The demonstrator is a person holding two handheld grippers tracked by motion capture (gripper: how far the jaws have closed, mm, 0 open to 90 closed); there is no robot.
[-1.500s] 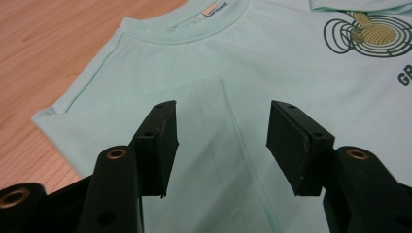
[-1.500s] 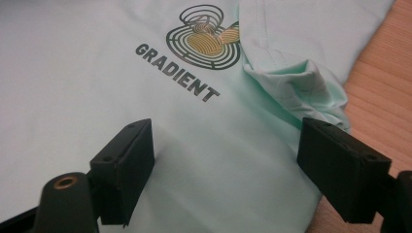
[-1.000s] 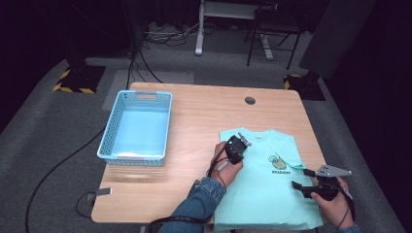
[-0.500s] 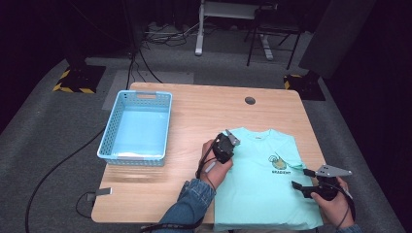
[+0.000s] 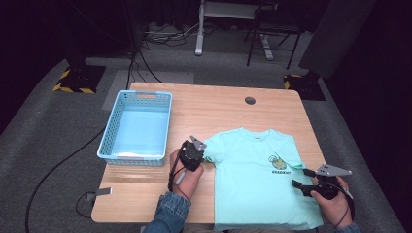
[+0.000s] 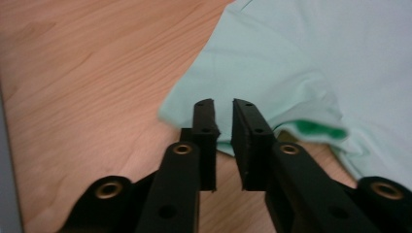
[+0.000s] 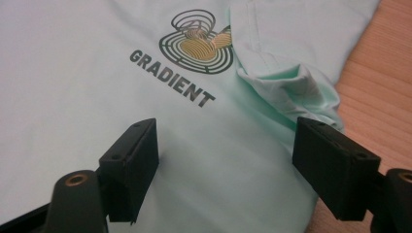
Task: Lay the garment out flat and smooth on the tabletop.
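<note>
The left gripper (image 6: 222,109) is seen just parting, nothing clamped, at the T-shirt (image 5: 257,174) sleeve — the right gripper (image 7: 226,145) is held wide above it.

Even overhead light brightens the counter (image 5: 228,116) while the surrounding floor (image 5: 43,126) lies dim; both tool views are soft, the near jaws slightly blurred

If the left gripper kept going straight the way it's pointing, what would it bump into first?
Most likely the mint T-shirt's sleeve: the left gripper aims its narrowly parted jaws right at the sleeve's edge, though how close it is remains hard to judge.
</note>
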